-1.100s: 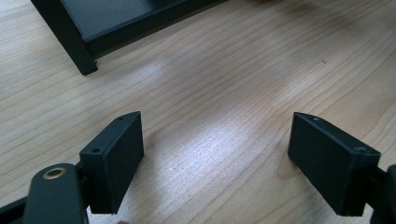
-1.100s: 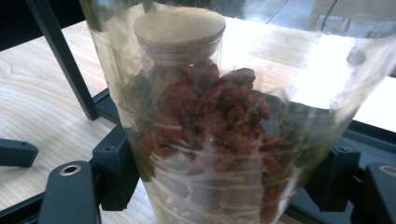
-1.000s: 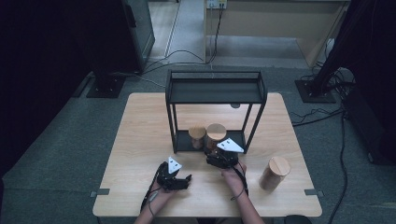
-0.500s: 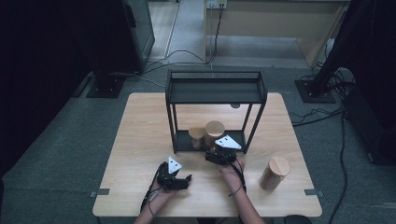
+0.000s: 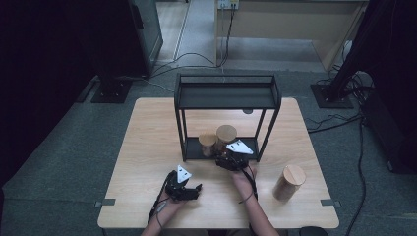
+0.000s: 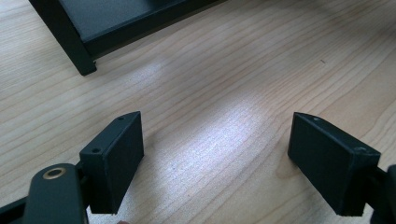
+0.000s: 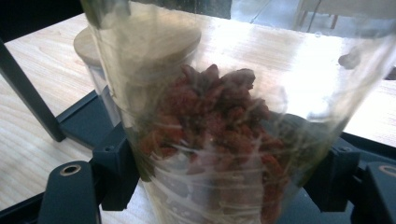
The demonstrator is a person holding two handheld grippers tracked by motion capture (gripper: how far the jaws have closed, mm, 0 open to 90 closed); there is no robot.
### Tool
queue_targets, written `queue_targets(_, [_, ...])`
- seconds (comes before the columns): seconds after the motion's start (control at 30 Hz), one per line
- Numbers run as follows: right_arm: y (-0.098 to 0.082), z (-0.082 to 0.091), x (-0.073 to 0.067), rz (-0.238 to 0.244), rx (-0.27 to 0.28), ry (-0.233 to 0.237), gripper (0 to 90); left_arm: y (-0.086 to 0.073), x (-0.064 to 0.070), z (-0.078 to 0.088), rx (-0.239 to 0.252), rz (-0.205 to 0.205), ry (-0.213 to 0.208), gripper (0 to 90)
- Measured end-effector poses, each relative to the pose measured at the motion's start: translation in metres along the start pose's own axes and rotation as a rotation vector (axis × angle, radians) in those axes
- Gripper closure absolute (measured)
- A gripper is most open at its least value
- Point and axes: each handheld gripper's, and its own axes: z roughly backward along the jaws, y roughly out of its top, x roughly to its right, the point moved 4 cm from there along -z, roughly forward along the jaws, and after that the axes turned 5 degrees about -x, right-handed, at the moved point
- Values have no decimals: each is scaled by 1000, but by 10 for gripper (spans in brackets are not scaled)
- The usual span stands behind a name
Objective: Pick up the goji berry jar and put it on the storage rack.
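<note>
A: Where is the right gripper [image 5: 230,158] in the high view?

B: Just below the middle of the frame, at the front edge of the black rack [image 5: 227,96]. Its fingers are clamped on a clear glass jar [image 7: 224,121] with a wooden lid; in the high view that jar [image 5: 225,138] stands on the rack's bottom shelf.

A: What is inside it?

B: Dark red dried pieces, heaped in the lower half, as the right gripper view shows. The black fingers [image 7: 116,172] press on the glass from either side at the lower edge of that frame.

A: Anything beside it?

B: A shorter jar [image 5: 207,144] with a wooden lid, just left of the held one on the same shelf. In the right gripper view it sits behind the glass, at upper left [image 7: 93,51].

A: And the left gripper [image 5: 183,186]?

B: Lower centre-left of the high view, low over the bench [image 5: 147,147]. Its fingers [image 6: 114,158] stand apart with nothing between them, only bare wood grain; a rack foot shows at upper left of the left gripper view.

A: Any other jars?

B: One taller jar [image 5: 289,182] with a wooden lid stands alone on the bench at lower right of the high view, well apart from the rack
</note>
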Motion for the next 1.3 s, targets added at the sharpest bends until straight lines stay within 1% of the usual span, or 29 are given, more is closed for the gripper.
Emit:
queue_targets(0.4, [6, -7, -5, 13, 0, -1, 250, 0, 0, 0, -1, -3, -1, 183])
queue_targets(0.7, [10, -13, -7, 40, -5, -1, 250, 0, 0, 0, -1, -6, -2, 183])
queue_targets(0.93, [13, -18, -9, 37, -6, 7, 250, 0, 0, 0, -1, -4, -3, 183])
queue_targets(1.3, [17, -28, -13, 53, -7, 0, 250, 0, 0, 0, 0, -5, -5, 183])
